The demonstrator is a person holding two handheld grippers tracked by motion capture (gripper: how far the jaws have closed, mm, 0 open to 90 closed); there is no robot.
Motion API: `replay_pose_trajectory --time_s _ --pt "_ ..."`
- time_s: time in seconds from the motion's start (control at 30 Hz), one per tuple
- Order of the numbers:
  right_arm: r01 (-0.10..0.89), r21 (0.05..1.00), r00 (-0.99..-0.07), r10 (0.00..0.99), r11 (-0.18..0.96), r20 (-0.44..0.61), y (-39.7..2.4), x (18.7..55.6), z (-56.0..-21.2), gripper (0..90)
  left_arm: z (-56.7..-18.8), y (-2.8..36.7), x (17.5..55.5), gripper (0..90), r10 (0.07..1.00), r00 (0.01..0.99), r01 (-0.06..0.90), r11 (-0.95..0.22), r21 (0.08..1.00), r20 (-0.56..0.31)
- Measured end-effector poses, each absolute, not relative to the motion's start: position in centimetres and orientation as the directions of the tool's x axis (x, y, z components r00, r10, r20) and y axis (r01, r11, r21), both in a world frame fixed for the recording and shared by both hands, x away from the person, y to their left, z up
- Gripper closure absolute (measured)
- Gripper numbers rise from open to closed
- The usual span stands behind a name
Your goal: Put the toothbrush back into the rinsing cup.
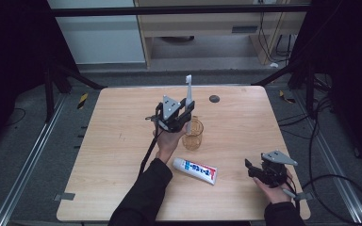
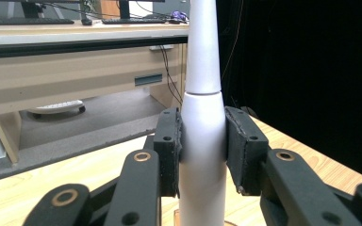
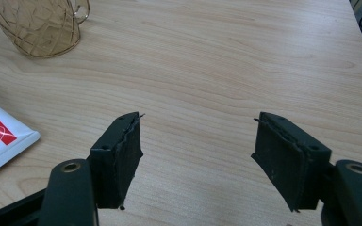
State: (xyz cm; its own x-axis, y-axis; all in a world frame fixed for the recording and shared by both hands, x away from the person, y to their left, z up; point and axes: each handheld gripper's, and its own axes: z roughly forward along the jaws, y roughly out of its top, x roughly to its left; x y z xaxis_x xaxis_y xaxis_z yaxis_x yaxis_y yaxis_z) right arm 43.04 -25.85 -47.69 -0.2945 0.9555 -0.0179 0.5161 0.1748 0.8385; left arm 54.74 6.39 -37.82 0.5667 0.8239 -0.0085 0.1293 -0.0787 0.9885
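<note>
Left tool (image 2: 201, 155) clamps upright toothbrush (image 2: 202, 117) above cup (image 1: 193, 133).

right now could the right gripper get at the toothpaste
Probably yes. The right gripper is open and empty, and the toothpaste lies flat on the table just beside it with bare wood between. The left gripper is busy farther back, holding a toothbrush over the cup.
</note>
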Motion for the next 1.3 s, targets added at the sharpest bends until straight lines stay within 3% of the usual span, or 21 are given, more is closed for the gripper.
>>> replay_pose_trajectory --time_s 1.3 --pt "0.521 0.832 -0.3 0.954 0.19 -0.03 -25.6 43.1 -47.9 32.1 -42.4 6.8 54.2 67.3 0.81 0.587 0.169 -0.125 0.978 0.002"
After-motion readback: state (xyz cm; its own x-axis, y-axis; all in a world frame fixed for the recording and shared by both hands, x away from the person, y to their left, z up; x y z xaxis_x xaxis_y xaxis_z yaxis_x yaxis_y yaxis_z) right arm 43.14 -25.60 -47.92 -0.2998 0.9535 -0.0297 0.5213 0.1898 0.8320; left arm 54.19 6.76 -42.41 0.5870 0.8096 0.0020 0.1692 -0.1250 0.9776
